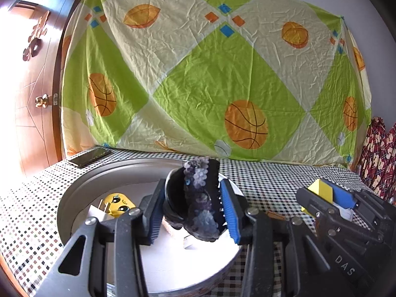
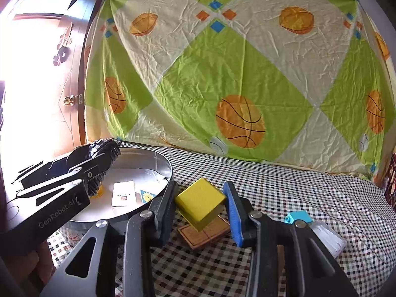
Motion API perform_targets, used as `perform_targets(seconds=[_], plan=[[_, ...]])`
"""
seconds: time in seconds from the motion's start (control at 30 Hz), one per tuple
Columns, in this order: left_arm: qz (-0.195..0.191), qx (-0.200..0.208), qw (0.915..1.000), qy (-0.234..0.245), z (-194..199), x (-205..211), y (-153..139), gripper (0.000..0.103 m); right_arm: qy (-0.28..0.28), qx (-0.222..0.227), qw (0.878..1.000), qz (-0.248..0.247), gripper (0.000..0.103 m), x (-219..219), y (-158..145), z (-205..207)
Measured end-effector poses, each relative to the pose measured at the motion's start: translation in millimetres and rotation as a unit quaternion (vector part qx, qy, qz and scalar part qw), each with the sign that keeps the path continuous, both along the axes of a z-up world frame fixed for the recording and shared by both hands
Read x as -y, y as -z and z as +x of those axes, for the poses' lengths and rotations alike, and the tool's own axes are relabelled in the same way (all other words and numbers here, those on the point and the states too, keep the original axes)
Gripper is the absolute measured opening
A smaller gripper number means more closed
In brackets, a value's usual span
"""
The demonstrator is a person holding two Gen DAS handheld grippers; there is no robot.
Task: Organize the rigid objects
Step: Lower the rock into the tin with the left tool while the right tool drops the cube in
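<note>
My left tongs (image 1: 193,208) pinch a dark hair clip (image 1: 198,198) above the metal tray (image 1: 74,198). My right tongs (image 2: 201,208) pinch a yellow block (image 2: 200,201) above a brown tile (image 2: 205,232) on the checkered counter (image 2: 284,188). Risk: the block sits tilted; a loose pinch could drop it short of the tray.

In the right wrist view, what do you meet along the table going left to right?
left gripper → round metal tray → yellow block held in the right gripper → light blue brick
</note>
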State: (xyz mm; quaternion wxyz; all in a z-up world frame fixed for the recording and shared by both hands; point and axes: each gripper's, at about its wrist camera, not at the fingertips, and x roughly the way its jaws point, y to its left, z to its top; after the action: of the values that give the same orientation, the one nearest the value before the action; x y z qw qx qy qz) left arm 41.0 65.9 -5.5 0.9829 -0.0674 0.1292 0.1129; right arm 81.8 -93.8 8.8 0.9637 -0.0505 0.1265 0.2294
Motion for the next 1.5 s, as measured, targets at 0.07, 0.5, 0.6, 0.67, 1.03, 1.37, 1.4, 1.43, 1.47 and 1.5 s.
perform_targets(seconds=[0.07,0.5,0.6,0.67,1.03,1.37,1.4,1.43,1.47,1.5], plan=[[-0.002,-0.005,1.0,-0.003,1.5,-4.4,-0.1,0.042,-0.011,-0.009,1.0,0.004,0.041,-4.9,-2.0,3.6],[-0.002,-0.034,0.9983,-0.046,4.8,-48.5,4.4,0.042,-0.068,-0.038,0.997,-0.014,0.041,-55.2,-10.7,25.0],[-0.001,-0.045,0.9973,-0.057,6.4,-61.0,3.2,0.042,-0.085,-0.054,0.995,-0.023,0.041,-73.0,-11.6,36.2],[0.002,-0.061,0.9965,-0.058,11.2,-68.7,3.3,0.042,-0.093,-0.065,0.993,-0.027,0.041,-84.1,-12.4,43.1],[0.012,-0.13,0.9903,-0.048,39.7,-89.6,13.9,0.042,-0.106,-0.119,0.986,-0.058,0.041,-123.7,-0.9,78.7],[0.045,-0.123,0.9879,-0.083,34.8,-85.7,10.3,0.069,-0.113,-0.132,0.984,-0.029,0.063,-118.4,-3.1,85.8],[0.048,-0.118,0.988,-0.088,32.2,-84.6,9.1,0.076,-0.107,-0.128,0.986,-0.026,0.063,-114.1,-5.1,84.4],[0.048,-0.113,0.9884,-0.089,29.1,-83.9,7.6,0.08,-0.103,-0.125,0.987,-0.023,0.063,-109.6,-6.7,82.7],[0.048,-0.106,0.9892,-0.088,25.6,-82.8,6.3,0.082,-0.099,-0.121,0.988,-0.017,0.063,-101.8,-8.9,80.4],[0.049,-0.103,0.9894,-0.09,23.4,-82.4,5.5,0.089,-0.096,-0.119,0.988,-0.012,0.063,-94.9,-10.6,78.7]])
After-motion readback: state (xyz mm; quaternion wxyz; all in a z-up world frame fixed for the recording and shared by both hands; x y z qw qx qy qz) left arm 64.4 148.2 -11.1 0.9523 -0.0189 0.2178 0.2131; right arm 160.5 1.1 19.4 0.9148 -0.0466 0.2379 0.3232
